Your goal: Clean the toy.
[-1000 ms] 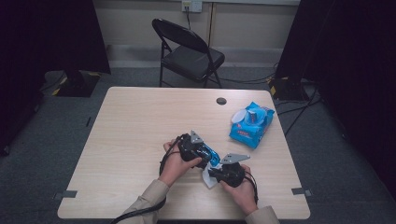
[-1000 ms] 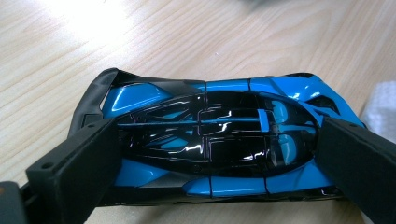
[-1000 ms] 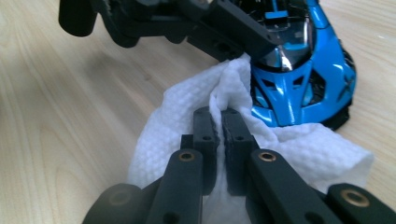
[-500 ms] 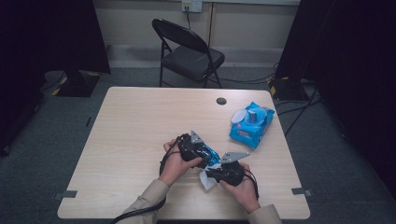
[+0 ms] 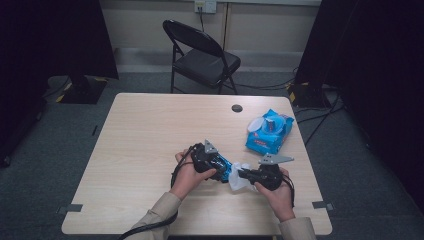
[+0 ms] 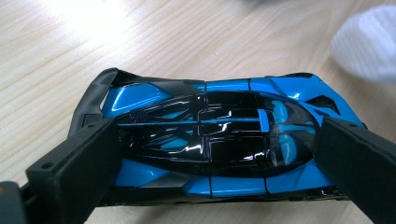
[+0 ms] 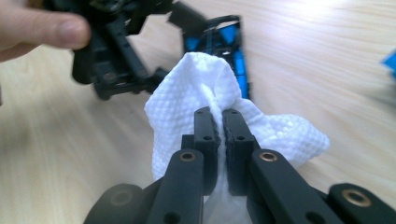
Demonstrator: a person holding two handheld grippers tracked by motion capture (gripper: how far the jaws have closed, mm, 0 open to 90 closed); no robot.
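A glossy blue and black toy car (image 6: 219, 140) lies crosswise between the jaws of my left gripper (image 6: 217, 154), which is shut on its two ends. In the high view this left gripper (image 5: 220, 167) holds the toy car (image 5: 229, 169) just above the table near the front middle. My right gripper (image 7: 216, 116) is shut on a crumpled white wipe (image 7: 196, 79), its pads pinching the cloth. From above, the right gripper (image 5: 242, 175) carries the wipe (image 5: 238, 181) just to the right of the car. The wipe (image 6: 369, 44) shows blurred past the car's nose.
A blue pack of wipes (image 5: 269, 131) with its round lid open lies at the right of the wooden table (image 5: 150, 140). A small black disc (image 5: 237, 108) sits near the far edge. A black folding chair (image 5: 200, 55) stands behind the table. A thumb (image 7: 42, 30) rests on the left gripper.
My right gripper has drawn to the right and slightly up with the wipe, away from the car. The left gripper and the car have stayed in place.
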